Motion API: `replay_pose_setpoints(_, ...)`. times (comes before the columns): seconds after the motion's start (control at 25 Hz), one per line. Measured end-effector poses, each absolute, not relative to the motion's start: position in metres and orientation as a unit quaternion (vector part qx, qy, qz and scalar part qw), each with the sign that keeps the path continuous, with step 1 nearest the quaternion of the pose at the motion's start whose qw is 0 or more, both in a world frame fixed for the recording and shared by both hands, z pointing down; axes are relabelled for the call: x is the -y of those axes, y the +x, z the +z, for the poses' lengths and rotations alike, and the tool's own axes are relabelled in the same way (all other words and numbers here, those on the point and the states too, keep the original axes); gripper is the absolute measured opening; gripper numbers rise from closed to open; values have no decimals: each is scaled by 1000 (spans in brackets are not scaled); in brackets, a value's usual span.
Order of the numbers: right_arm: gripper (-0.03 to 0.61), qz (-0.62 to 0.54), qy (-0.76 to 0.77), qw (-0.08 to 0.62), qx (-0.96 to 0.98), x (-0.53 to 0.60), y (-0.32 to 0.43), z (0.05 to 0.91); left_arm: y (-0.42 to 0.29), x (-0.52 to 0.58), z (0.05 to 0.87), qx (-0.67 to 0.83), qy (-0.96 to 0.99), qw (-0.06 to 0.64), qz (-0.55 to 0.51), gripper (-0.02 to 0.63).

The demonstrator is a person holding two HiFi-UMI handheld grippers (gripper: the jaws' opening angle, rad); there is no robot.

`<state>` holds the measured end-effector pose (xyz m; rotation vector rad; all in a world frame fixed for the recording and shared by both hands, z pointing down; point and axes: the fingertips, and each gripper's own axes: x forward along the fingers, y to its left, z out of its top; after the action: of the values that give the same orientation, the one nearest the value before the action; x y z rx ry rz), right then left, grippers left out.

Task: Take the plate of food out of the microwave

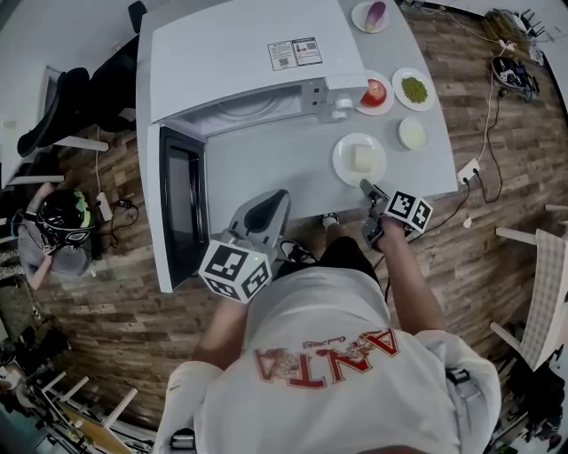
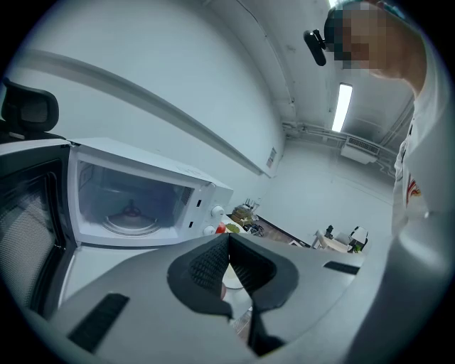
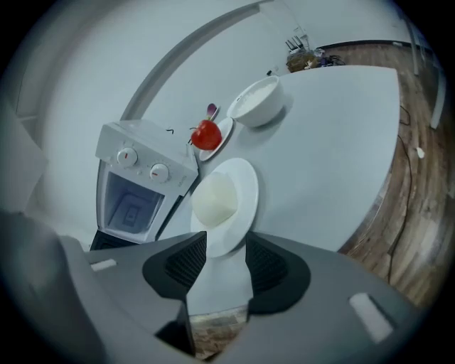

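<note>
The white microwave [image 1: 240,53] stands on the grey table with its door [image 1: 182,208] swung open to the left. In the left gripper view its glass turntable [image 2: 131,220] is bare. The white plate [image 1: 359,160] with a pale block of food [image 1: 364,158] lies on the table right of the microwave. My right gripper [image 1: 366,188] is at the plate's near rim, open. In the right gripper view [image 3: 226,242] the plate [image 3: 242,192] rim lies just between the spread fingertips, not pressed. My left gripper [image 1: 271,202] hovers in front of the open cavity, shut and holding nothing [image 2: 228,242].
Behind the plate are a dish with a tomato [image 1: 374,93], a dish of green food [image 1: 414,89], a white bowl [image 1: 413,134] and a dish with a purple item [image 1: 370,16]. The table's front edge [image 1: 417,197] runs right beside my right gripper. Cables [image 1: 486,133] lie on the floor at right.
</note>
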<state>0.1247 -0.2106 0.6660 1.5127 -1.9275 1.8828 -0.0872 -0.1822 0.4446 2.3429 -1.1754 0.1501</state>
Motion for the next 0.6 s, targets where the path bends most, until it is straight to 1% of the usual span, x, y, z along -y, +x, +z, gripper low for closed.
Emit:
replay_pose_setpoints(0.28, 140, 572, 491, 116, 647, 203, 121, 668, -91, 181, 445, 436, 861, 258, 50, 9)
replay_pose_setpoints(0.44, 135, 558, 494, 114, 657, 204, 120, 652, -93, 179, 445, 438, 860, 259, 43, 9)
replay_pose_setpoints(0.56, 45, 528, 501, 110, 677, 210, 117, 630, -95, 178, 442, 439, 860, 258, 35, 9)
replay_pose_setpoints(0.6, 26, 516, 503, 109, 685, 212, 115, 621, -96, 178, 440, 440, 860, 259, 31, 9)
